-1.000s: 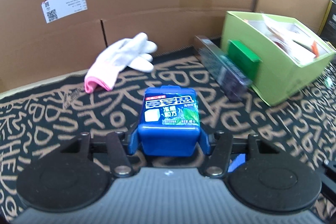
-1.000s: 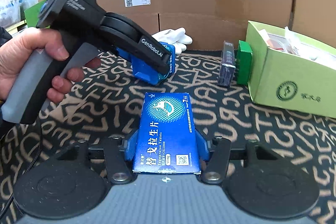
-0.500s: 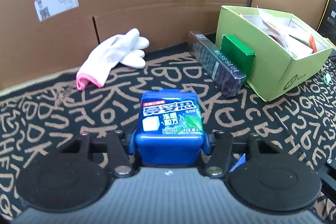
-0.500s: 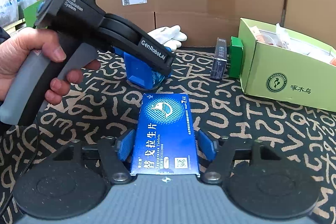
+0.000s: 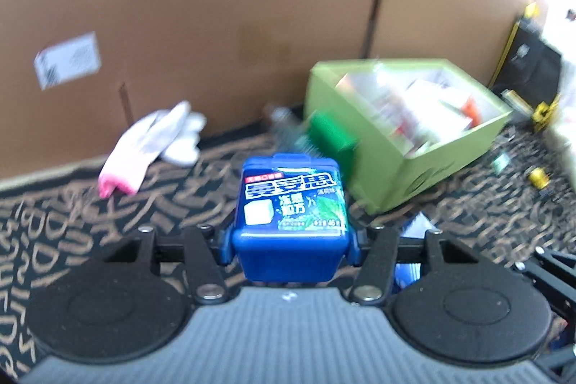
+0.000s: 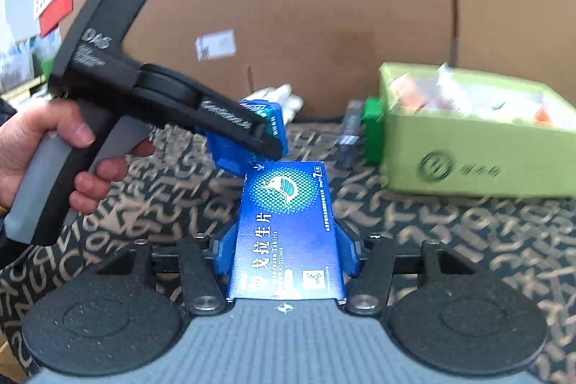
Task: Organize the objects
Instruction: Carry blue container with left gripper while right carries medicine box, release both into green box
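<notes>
Both claws gripped cargo, the left gripper (image 5: 289,242) a blue gum box (image 5: 291,204), the right gripper (image 6: 286,256) a blue tablet carton (image 6: 286,229); each load probably needed holding level toward the green bin (image 5: 432,164) at two o'clock.

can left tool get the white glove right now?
Probably not: the left tool is shut on the blue gum box. The path to the white glove looks open, but the box must go first.
</notes>
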The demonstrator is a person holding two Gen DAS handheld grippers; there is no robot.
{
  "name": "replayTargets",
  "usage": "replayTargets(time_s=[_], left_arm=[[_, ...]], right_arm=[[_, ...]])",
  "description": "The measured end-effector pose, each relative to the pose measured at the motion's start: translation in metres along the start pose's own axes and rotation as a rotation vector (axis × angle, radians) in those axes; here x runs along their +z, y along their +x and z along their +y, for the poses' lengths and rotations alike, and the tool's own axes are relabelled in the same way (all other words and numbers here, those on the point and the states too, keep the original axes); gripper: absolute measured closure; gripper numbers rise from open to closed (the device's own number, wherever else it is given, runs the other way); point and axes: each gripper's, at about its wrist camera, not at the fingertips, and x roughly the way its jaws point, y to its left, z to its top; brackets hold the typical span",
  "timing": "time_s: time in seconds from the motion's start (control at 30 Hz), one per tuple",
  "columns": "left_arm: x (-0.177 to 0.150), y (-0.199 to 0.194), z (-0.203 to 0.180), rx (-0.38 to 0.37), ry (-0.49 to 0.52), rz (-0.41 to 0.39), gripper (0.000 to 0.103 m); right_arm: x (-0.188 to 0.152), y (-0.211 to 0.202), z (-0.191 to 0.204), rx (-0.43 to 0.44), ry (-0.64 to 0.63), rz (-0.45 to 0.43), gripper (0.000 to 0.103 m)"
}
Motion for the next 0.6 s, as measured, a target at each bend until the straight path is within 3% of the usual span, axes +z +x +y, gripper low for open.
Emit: replayTargets(time_s=[0.17, 0.37, 0.47, 0.6], left_arm=[[0.035, -0.012, -0.036, -0.09, 0.035, -0.071, 0.049], [0.067, 0.002, -0.094, -0.137, 0.06, -0.136, 0.049], [0.075, 0.02, -0.119, -0.141, 0.05, -0.179, 0.049], [0.087, 0.049, -0.139, -0.176, 0.042, -0.157, 0.049]], right_arm=[[0.024, -0.021, -0.031, -0.105, 0.004, -0.1, 0.043], [0.051, -0.029, -0.078, -0.274, -0.009, -0.187, 0.043], [0.062, -0.021, -0.101, -0.391, -0.045, -0.203, 0.043], [0.074, -0.006, -0.138, -0.494, -0.044, -0.187, 0.043]])
